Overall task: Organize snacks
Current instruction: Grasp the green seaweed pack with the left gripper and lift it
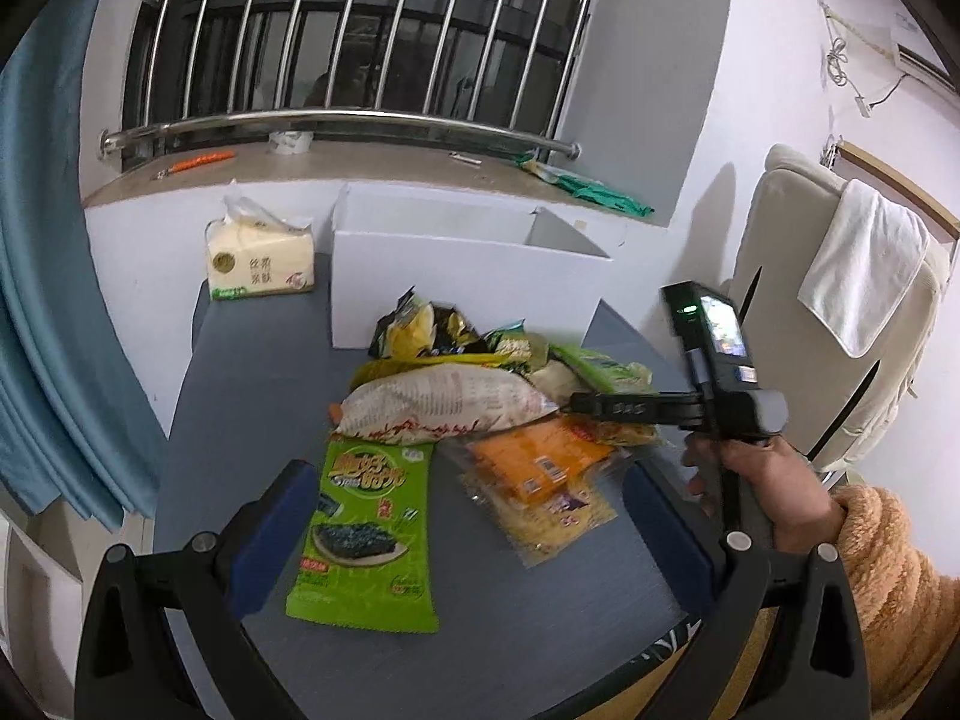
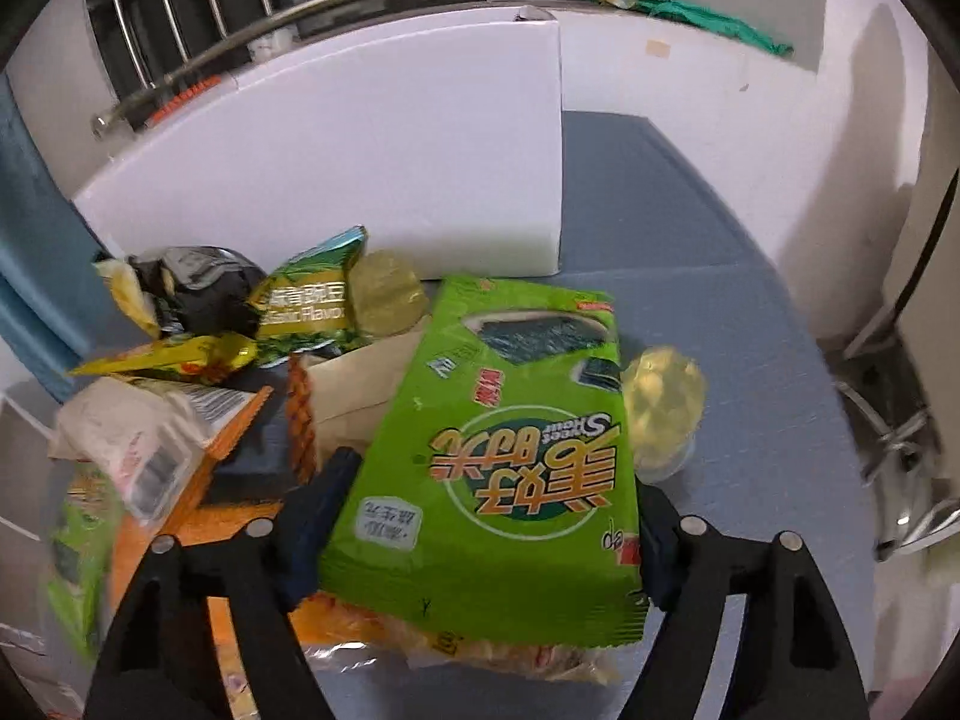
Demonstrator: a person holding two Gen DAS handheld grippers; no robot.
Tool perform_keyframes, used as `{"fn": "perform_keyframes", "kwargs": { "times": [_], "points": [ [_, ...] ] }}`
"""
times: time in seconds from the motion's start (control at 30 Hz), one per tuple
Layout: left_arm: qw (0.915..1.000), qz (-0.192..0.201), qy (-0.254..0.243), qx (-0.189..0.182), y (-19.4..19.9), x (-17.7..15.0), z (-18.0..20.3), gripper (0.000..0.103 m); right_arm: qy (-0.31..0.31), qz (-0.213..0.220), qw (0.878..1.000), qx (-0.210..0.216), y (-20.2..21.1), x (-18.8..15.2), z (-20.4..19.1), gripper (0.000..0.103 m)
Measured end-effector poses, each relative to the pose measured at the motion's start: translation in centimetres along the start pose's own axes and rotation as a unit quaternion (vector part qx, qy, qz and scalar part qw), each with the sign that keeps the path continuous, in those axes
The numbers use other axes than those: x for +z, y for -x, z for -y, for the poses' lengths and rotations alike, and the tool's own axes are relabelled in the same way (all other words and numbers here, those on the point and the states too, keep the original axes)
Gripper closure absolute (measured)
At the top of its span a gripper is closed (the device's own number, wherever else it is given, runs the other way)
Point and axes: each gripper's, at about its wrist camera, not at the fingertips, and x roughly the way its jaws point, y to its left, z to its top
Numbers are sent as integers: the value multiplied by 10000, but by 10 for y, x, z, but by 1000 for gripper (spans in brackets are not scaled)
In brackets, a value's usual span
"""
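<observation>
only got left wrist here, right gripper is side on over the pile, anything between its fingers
Observer: Yes. The right wrist view shows a green seaweed packet lying between the fingers of the right gripper. Its side edges meet both fingers, but I cannot tell whether they press on it.
Operator: anything right beside it that could get knocked
Observer: A small clear cup with yellowish contents sits against the packet's right edge, on the blue tabletop.
</observation>
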Motion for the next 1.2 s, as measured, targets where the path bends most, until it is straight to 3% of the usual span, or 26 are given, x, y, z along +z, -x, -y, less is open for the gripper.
{"fn": "perform_keyframes", "kwargs": {
  "times": [0.27, 0.53, 0.8, 0.9, 0.97, 1.03, 1.2],
  "points": [
    [9998, -215, 42, 42, -16, -2, -13, 0, -86, 588, 9970, 488, 56, -15, 19, 22],
    [9949, -972, -62, 253, -72, -7, -36, 0, -32, 1356, 9852, 1050, 139, -38, 29, 22],
    [9826, -1712, -170, 698, -121, -20, -49, 0, 86, 1593, 9798, 1208, 176, -51, 31, 22],
    [9798, -1780, -405, 821, -121, -24, -43, 1, 125, 1596, 9795, 1224, 173, -50, 25, 22],
    [9779, -1779, -535, 962, -117, -28, -39, 8, 127, 1570, 9797, 1244, 170, -51, 23, 22],
    [9795, -1694, -585, 916, -108, -28, -36, 33, 114, 1522, 9793, 1332, 166, -50, 22, 22],
    [9854, -1526, -340, 672, -82, -35, -37, 35, 205, 1426, 9799, 1377, 158, -54, 17, 22]
  ]
}}
